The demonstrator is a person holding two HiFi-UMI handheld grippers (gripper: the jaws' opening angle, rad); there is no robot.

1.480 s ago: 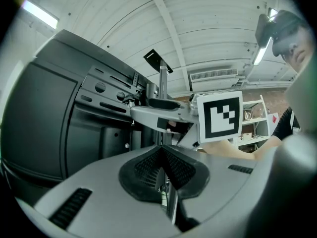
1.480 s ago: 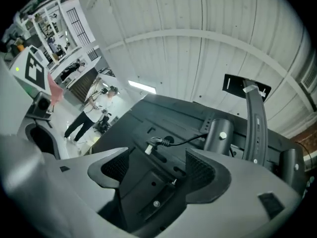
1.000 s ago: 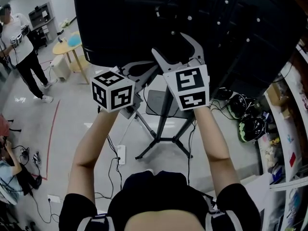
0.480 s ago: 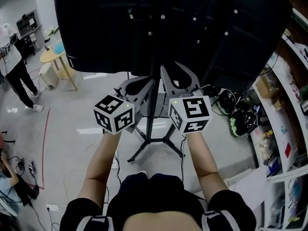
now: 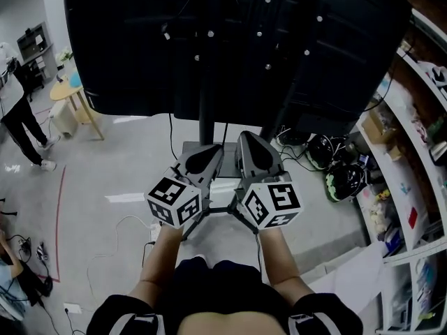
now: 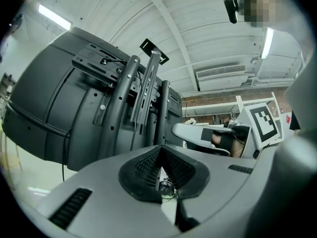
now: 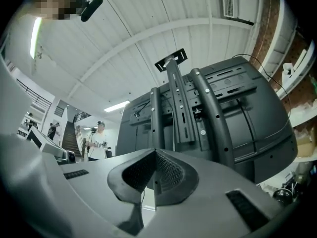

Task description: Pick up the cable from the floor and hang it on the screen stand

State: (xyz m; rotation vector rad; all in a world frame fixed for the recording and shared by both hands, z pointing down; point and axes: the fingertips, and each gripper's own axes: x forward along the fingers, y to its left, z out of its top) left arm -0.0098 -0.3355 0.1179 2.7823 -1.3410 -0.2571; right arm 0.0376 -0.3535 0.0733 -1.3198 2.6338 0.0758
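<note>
Two candidates for the cable, and no telling which counts: either the pale thin lead [image 5: 119, 219] looping over the grey floor [image 5: 105, 173] at the person's left, or the dark leads [image 5: 170, 128] dangling under the lower edge of the screen [image 5: 230, 47]. Judged light, limp and a little springy in either case; likely to slither off a narrow perch unless draped in a loop over a bracket or crossbar of the screen stand [image 5: 204, 128]. Best pinched somewhere along its length rather than at a plug, and gently, to spare the jacket. Gripping nothing at present: left gripper [image 6: 159, 152] closed tight, with only a small shiny speck low between the pads, too small to name; right gripper [image 7: 154, 152] just drawn closed, pad against pad, on nothing. Held about level and side by side in the head view, below the screen's back and in front of the stand's pole. Underfoot, smooth hard flooring, easy for sliding a lead along yet strewn with other wires. Crowded on the right by shelving [image 5: 412, 145] and dark rounded gear [image 5: 341, 179]; more open on the left, with a small round table [image 5: 66, 89] and a bystander [image 5: 21, 121] well apart.
</note>
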